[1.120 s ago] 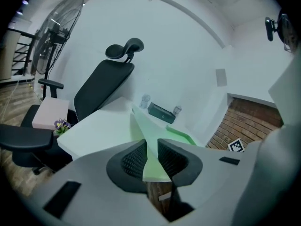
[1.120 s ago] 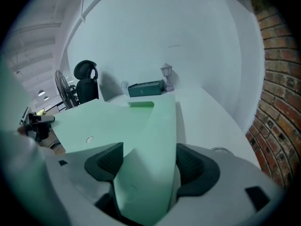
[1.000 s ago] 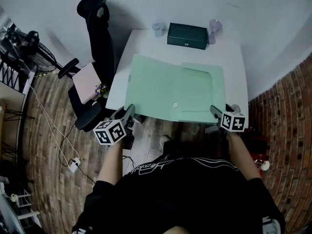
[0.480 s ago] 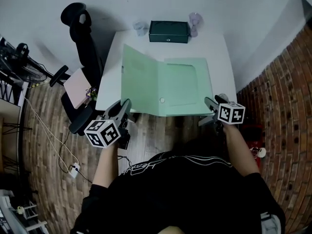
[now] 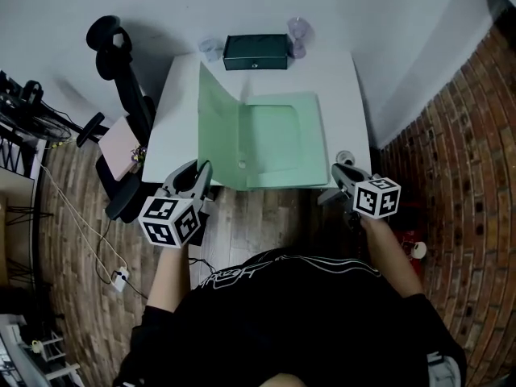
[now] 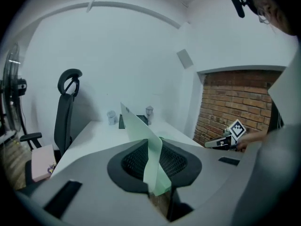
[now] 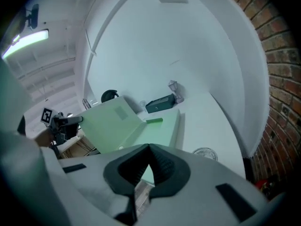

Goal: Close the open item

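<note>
A light green folder [image 5: 278,139] lies open on the white table [image 5: 343,95]. Its left flap [image 5: 211,123] stands raised, nearly upright. My left gripper [image 5: 201,170] is shut on that flap's near corner [image 6: 149,147], and the sheet rises between the pads. My right gripper [image 5: 336,171] is at the folder's near right corner with its jaws closed together. In the right gripper view the folder's corner [image 7: 149,169] runs into the shut pads, and the raised flap [image 7: 110,124] leans over the base.
A dark green box [image 5: 255,52] stands at the table's far edge between two small cups [image 5: 211,48] [image 5: 297,29]. A round glass disc [image 5: 345,158] lies near the right gripper. A black office chair [image 5: 121,95] stands left, and a brick wall [image 5: 451,135] stands right.
The left flap has swung up from lying flat to nearly upright, carried by the left gripper. The right gripper's jaws have gone from wide open to closed at the folder's near right corner.
</note>
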`<state>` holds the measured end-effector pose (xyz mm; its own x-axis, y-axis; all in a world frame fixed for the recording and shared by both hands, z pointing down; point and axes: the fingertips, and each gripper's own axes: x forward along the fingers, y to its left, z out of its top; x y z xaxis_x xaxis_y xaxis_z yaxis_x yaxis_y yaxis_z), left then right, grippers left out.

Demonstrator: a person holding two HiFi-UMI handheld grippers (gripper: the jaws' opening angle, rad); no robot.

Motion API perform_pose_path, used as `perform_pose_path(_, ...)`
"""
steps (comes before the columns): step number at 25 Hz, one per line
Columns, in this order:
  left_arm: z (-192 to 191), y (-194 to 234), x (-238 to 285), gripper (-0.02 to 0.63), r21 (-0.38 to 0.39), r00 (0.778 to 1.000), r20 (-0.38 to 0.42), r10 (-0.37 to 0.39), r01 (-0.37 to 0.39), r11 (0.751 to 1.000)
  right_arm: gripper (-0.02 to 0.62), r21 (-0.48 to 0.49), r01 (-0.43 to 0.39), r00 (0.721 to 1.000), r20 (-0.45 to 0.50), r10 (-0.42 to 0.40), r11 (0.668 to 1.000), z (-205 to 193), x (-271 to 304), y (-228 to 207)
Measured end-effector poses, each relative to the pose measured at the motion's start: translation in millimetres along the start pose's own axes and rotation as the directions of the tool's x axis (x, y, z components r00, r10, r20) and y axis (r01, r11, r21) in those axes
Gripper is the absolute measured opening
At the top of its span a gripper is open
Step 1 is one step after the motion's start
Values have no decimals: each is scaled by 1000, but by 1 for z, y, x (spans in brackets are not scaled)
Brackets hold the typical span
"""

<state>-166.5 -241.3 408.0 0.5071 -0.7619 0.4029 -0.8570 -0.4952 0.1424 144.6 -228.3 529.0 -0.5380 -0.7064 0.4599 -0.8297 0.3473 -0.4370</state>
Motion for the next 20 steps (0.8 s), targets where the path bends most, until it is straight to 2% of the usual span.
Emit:
perform_pose_path(7,4,-71,31,77,127,999,-49,-21,27,992,3,-2,-87,996,30,87,996,6,-42,-7)
perform_pose_path(20,-20,-157,86,77,198,989,-142,-34,62,978,3,-28,-168,984,62,170,985,11,-106,-27)
